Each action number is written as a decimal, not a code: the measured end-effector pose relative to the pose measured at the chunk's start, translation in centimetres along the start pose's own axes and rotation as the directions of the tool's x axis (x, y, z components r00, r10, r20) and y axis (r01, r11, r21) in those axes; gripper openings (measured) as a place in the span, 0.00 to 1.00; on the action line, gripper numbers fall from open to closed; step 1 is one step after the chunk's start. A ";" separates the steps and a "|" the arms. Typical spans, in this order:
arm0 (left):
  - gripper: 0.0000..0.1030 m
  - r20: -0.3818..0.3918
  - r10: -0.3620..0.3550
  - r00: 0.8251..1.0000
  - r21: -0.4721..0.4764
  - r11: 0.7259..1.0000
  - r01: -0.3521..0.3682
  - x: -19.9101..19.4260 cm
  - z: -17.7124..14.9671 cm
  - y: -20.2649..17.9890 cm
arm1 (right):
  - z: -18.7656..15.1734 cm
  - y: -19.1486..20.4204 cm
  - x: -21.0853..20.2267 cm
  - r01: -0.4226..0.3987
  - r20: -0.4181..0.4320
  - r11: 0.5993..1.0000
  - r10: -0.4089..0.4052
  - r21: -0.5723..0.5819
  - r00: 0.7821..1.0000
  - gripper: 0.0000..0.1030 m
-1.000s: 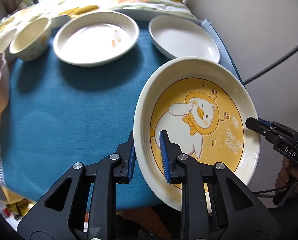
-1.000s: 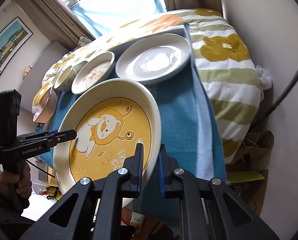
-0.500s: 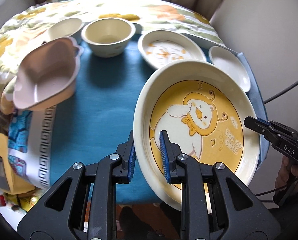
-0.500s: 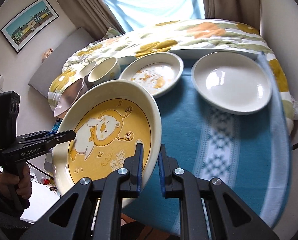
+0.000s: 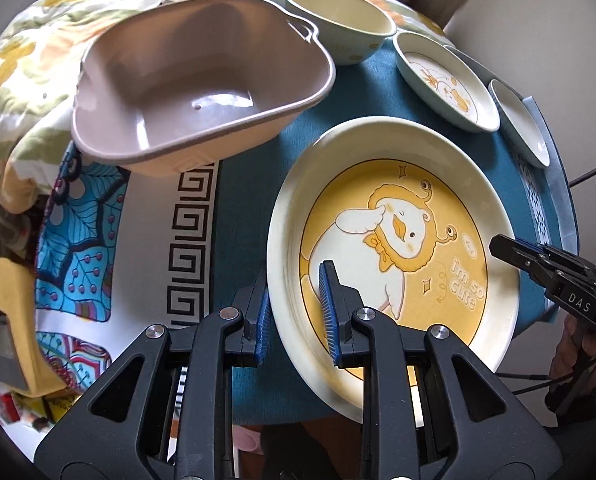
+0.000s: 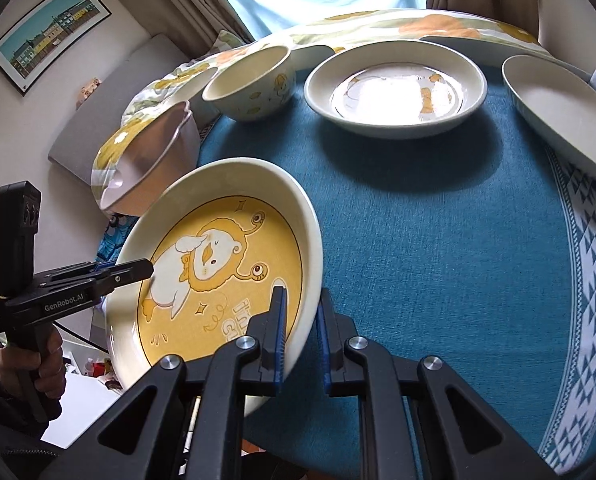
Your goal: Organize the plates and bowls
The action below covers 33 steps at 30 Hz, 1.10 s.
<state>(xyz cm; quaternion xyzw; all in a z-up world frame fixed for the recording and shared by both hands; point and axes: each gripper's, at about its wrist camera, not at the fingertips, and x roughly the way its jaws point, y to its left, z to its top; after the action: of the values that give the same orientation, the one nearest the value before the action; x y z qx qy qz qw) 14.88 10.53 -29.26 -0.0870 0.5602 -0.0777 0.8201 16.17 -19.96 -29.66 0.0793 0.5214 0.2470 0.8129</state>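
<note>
Both tongs pinch the rim of one large yellow plate and hold it tilted above the blue tablecloth on the table. The left tongs clamp the plate's lower-left rim, one blue pad inside the plate and one outside. The right tongs clamp the opposite rim in the same manner. The plate's centre shows a cartoon duck in a lion's mane and the words "I'm so cute". In the left wrist view, the right tongs at the right edge of the frame carry the label "DAS". In the right wrist view, the left tongs at the lower left carry "GenRobot.AI". A pink bowl sits at the upper left of the left wrist view, beyond the plate. A cream bowl, a small duck plate and a white plate line the top of the right wrist view.
</note>
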 end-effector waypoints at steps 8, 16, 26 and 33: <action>0.19 0.024 -0.004 1.000 0.033 0.999 0.003 0.3 -0.3 0.2 | 0.2 0.2 0.2 0.019 0.007 1.000 -0.019 -0.010 1.000 0.13; 0.20 -0.008 -0.018 1.000 0.025 1.000 0.018 1.0 0.2 -0.5 | 0.2 0.4 0.7 0.034 -0.016 0.999 -0.033 0.027 0.999 0.13; 0.89 0.027 0.053 0.998 0.055 0.997 -0.054 0.8 -0.1 -1.5 | -0.4 0.2 0.9 0.007 -0.007 0.995 -0.007 0.095 1.000 0.52; 0.89 0.009 0.060 0.998 0.071 0.996 -0.060 0.0 -0.2 -1.9 | -0.1 0.8 -0.1 0.019 -0.006 0.997 -0.019 0.075 1.000 0.52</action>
<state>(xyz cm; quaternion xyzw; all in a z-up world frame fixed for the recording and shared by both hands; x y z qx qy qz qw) 14.61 8.65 -28.89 -0.0411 0.5567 -0.0727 0.8265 15.80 -19.28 -29.31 0.1041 0.5330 0.2198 0.8104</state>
